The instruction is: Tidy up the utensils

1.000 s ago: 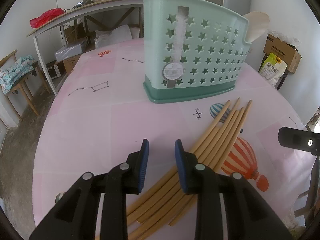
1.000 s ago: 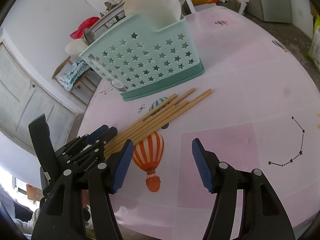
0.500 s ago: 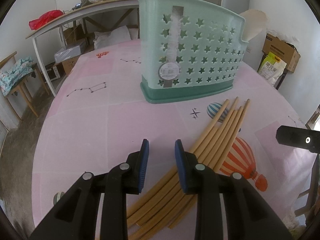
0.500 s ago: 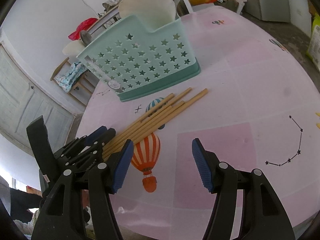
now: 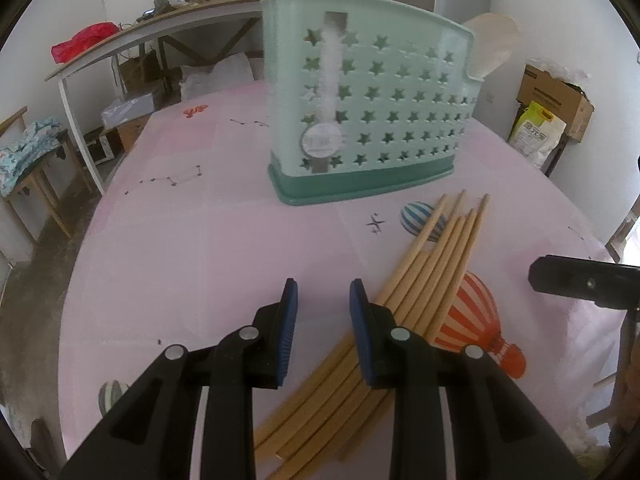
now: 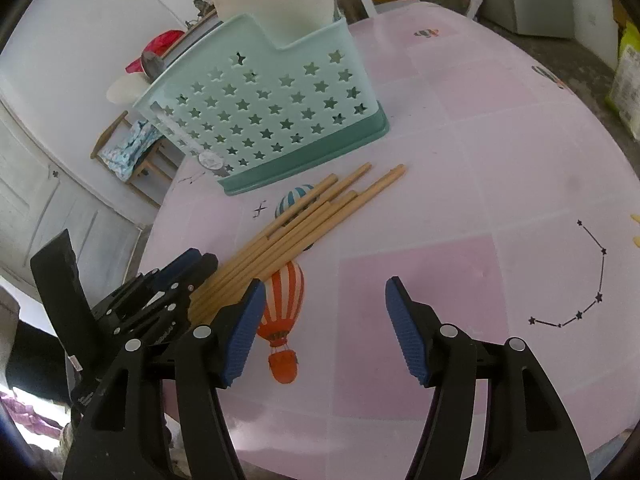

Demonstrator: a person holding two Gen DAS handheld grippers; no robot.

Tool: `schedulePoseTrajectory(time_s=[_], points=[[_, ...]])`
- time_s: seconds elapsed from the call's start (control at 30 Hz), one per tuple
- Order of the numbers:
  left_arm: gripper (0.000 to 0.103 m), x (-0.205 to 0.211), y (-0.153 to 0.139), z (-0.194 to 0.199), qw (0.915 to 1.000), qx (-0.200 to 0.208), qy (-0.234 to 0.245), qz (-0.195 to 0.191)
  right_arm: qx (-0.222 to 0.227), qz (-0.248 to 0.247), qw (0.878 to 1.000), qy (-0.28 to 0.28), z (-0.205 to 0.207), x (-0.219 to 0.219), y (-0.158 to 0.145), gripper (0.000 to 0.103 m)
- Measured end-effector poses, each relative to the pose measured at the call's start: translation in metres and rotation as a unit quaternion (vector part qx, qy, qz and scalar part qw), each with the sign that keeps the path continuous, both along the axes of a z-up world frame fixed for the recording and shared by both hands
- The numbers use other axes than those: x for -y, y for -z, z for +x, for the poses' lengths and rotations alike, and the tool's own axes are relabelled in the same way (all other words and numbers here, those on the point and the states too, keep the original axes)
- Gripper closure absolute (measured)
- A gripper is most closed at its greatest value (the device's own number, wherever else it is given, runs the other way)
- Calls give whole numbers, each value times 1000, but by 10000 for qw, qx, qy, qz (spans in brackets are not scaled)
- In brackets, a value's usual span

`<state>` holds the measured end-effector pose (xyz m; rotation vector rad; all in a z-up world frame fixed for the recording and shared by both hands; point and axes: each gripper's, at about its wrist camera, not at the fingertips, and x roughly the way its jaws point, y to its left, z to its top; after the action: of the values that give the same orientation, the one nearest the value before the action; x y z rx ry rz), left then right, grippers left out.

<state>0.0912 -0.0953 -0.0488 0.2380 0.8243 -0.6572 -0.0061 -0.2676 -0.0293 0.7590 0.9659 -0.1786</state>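
Several wooden chopsticks (image 5: 436, 264) lie in a loose bundle on the pink tablecloth, in front of a mint-green star-holed utensil holder (image 5: 372, 108) that holds pale spoons (image 5: 490, 50). My left gripper (image 5: 323, 304) is open with a narrow gap, empty, just left of the bundle's near part. In the right wrist view the chopsticks (image 6: 296, 228) run toward the holder (image 6: 272, 120). My right gripper (image 6: 325, 312) is wide open and empty, above a balloon print, right of the bundle. The left gripper (image 6: 176, 276) shows at the bundle's near end.
The round table (image 5: 200, 240) has its edge close on the left and near sides. A workbench (image 5: 160, 36), a chair with cloth (image 5: 28, 152) and cardboard boxes (image 5: 556, 96) stand around the room. The right gripper's body (image 5: 584, 280) shows at the right.
The left gripper has drawn back slightly from the holder, which looks a little farther. The right gripper has drifted slightly. Both jaws keep the same opening; the chopsticks have not moved.
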Motion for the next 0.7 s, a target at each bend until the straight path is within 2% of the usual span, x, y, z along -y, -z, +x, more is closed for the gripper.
schedulePoseTrajectory(time_s=[0.4, 0.7], points=[[77, 14, -1, -23, 9995, -142, 224, -175, -70, 8, 9996, 269, -15, 1, 5, 44], [77, 27, -2, -36, 9988, -357, 202, -278, -46, 133, 9991, 397, -16, 5, 8, 61]])
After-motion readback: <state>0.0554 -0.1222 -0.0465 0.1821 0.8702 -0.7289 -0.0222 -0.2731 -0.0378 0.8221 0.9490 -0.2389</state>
